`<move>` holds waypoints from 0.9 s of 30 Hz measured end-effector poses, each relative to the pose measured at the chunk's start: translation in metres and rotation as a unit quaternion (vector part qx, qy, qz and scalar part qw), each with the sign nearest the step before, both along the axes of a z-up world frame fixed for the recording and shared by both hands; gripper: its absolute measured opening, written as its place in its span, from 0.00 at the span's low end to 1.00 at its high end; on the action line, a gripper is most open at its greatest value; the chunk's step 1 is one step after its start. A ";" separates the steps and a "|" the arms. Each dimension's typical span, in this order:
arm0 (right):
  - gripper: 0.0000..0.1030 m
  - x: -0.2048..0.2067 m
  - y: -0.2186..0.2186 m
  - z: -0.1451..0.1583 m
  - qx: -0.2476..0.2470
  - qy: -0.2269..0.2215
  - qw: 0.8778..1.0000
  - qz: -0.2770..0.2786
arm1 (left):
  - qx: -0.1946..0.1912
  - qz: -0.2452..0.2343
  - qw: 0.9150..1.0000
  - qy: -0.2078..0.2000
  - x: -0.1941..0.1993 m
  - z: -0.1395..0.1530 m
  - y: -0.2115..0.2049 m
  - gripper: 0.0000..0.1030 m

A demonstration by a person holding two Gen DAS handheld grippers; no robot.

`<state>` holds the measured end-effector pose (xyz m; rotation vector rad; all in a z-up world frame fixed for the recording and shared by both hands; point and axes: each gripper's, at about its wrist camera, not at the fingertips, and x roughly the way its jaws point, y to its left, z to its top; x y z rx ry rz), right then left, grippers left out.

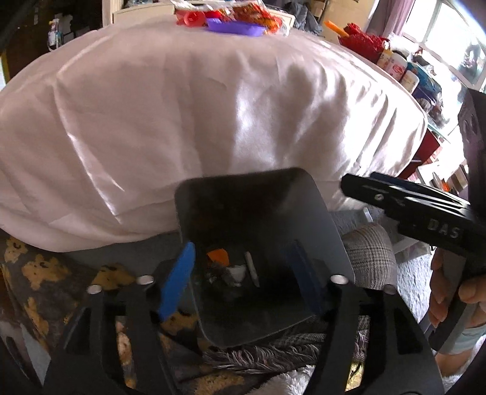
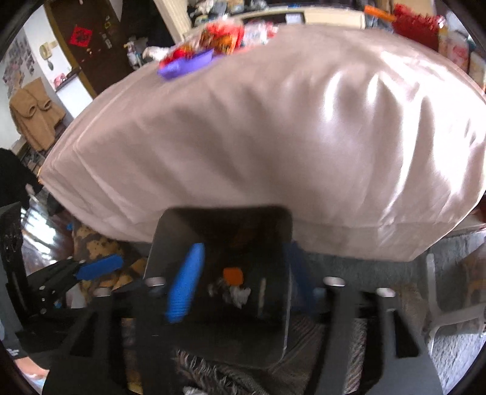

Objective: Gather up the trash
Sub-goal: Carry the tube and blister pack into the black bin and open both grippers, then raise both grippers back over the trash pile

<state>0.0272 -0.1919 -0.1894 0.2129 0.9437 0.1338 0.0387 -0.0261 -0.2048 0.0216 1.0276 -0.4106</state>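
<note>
A grey square trash bin [image 1: 322, 231] stands on the floor in front of a table draped in white cloth [image 1: 197, 115]. Inside lie an orange scrap [image 1: 218, 255], a white crumpled bit [image 1: 237, 272] and a small white stick [image 1: 251, 269]. My left gripper [image 1: 243, 273] is open right above the bin, empty. My right gripper [image 2: 240, 279] is open over the same bin [image 2: 170, 231], empty. It also shows in the left wrist view [image 1: 404, 200]. On the far tabletop lie red-orange wrappers [image 1: 252, 15], a red cap [image 1: 189, 16] and a purple piece [image 1: 234, 29], also in the right view [image 2: 185, 65].
A patterned yellow and black rug [image 1: 36, 273] and a grey fringed cloth [image 1: 370, 252] lie under the bin. Bottles and a red object [image 1: 364, 39] crowd the table's far right. A dark door [image 2: 91, 39] and hanging coats [image 2: 33, 112] stand at left.
</note>
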 end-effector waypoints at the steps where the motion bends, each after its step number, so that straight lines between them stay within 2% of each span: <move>1: 0.83 -0.001 -0.002 0.004 -0.003 -0.011 1.000 -0.005 | 0.000 0.002 1.000 -0.006 0.000 0.003 0.002 0.79; 2: 0.87 -0.002 -0.004 0.008 -0.005 -0.020 1.000 -0.009 | 0.002 0.004 1.000 -0.012 -0.001 0.006 0.004 0.86; 5: 0.92 -0.001 -0.014 0.017 -0.003 -0.031 0.999 -0.019 | 0.005 0.011 1.000 -0.028 0.000 0.016 0.010 0.92; 11: 0.93 0.011 -0.038 0.040 -0.007 -0.053 0.998 -0.046 | 0.009 0.032 0.998 -0.062 0.011 0.044 0.024 0.92; 18: 0.95 0.036 -0.050 0.075 -0.025 -0.092 0.994 -0.058 | 0.014 0.053 0.994 -0.095 0.044 0.074 0.035 0.92; 27: 0.95 0.097 -0.043 0.091 -0.040 -0.101 0.993 -0.047 | 0.015 0.058 0.992 -0.115 0.100 0.102 0.036 0.92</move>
